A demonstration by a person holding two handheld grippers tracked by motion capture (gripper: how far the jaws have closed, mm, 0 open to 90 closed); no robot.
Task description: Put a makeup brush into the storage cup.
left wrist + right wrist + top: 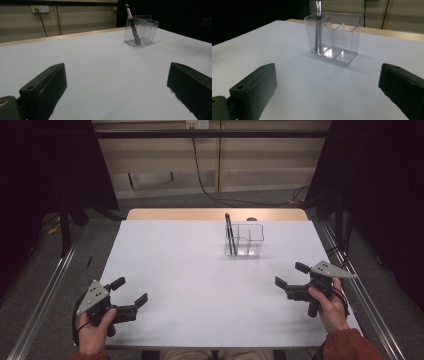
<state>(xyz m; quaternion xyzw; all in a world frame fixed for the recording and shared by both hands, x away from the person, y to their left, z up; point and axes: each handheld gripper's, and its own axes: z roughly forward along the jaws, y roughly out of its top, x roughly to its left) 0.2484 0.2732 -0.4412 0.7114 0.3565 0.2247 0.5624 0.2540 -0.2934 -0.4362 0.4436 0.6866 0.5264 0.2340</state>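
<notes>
Both the left claw (129,291) and right claw (288,274) rest apart, well short of the clear holder (244,240) with its pens (229,234) far across the desk (190,270); a careless reach could topple this light holder.

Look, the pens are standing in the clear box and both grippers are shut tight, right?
Not quite. The pens do stand in the clear box, but both grippers are open. The left gripper and the right gripper each have their fingers spread wide apart with nothing between them. The high view shows it, and each gripper view too.
</notes>
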